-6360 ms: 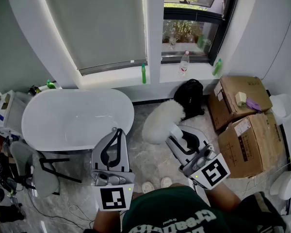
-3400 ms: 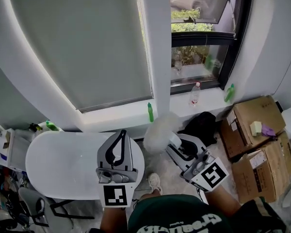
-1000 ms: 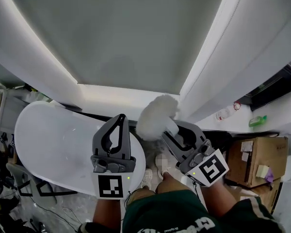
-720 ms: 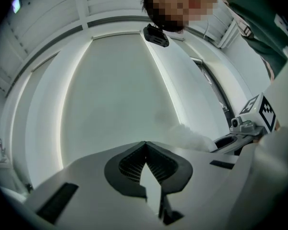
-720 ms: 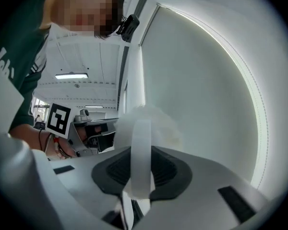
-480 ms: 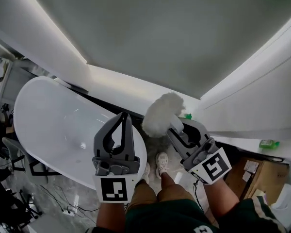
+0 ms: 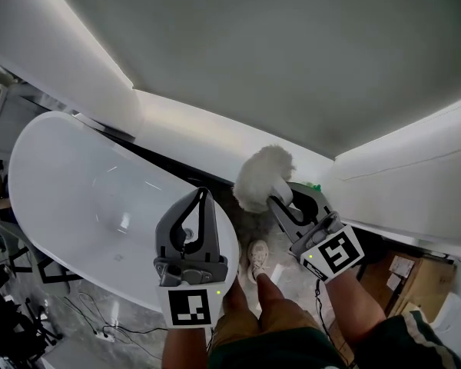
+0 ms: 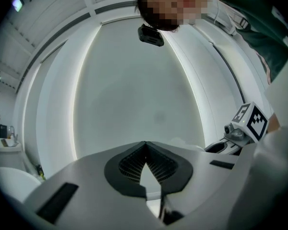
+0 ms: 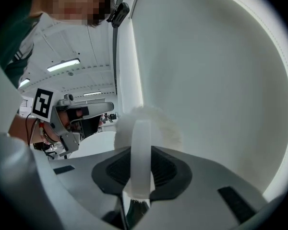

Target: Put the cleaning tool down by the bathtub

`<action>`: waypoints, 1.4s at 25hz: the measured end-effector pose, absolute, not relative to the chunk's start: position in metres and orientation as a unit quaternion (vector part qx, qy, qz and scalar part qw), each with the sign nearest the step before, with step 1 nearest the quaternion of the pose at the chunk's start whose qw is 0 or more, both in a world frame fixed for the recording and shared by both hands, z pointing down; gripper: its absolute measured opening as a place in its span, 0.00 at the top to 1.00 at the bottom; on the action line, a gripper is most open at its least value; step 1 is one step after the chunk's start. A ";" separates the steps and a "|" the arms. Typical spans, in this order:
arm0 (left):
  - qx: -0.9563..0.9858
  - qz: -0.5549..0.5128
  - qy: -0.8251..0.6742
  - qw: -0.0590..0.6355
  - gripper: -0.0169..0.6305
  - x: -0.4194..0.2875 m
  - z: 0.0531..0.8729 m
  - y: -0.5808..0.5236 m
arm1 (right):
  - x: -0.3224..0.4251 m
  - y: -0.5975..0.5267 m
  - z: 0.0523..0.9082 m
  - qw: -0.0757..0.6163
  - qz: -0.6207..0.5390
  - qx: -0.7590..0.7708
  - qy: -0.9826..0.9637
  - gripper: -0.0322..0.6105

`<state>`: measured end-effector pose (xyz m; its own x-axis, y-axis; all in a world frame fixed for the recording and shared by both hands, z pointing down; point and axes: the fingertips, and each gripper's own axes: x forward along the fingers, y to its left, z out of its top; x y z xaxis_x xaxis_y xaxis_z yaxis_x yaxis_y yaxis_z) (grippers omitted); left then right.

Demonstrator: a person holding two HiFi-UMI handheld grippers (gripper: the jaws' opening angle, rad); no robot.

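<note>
Glossy oval white bathtub [image 7: 77,206], fluffy round cleaning tool [image 7: 263,178] gripped by right gripper [image 7: 286,203]

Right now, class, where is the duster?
In the head view, right of centre: the duster is clamped in the right gripper, just right of the bathtub.

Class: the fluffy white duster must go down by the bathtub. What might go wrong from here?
1. The right tool pinches the fluffy white duster only by its thin handle; the bulky head may swing or slip.
2. The floor beside the white oval bathtub looks narrow, with the person's pale shoe there; the duster might land on it.
3. The shut left tool hangs by the tub's rim and may knock it.
</note>
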<state>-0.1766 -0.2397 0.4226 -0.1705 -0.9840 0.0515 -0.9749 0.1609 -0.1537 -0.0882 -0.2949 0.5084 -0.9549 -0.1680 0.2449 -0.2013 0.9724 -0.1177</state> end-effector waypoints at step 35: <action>-0.644 -0.079 0.759 -0.056 0.96 -0.293 0.571 -0.247 | -0.209 -0.367 0.887 0.483 0.116 0.120 -0.860 0.81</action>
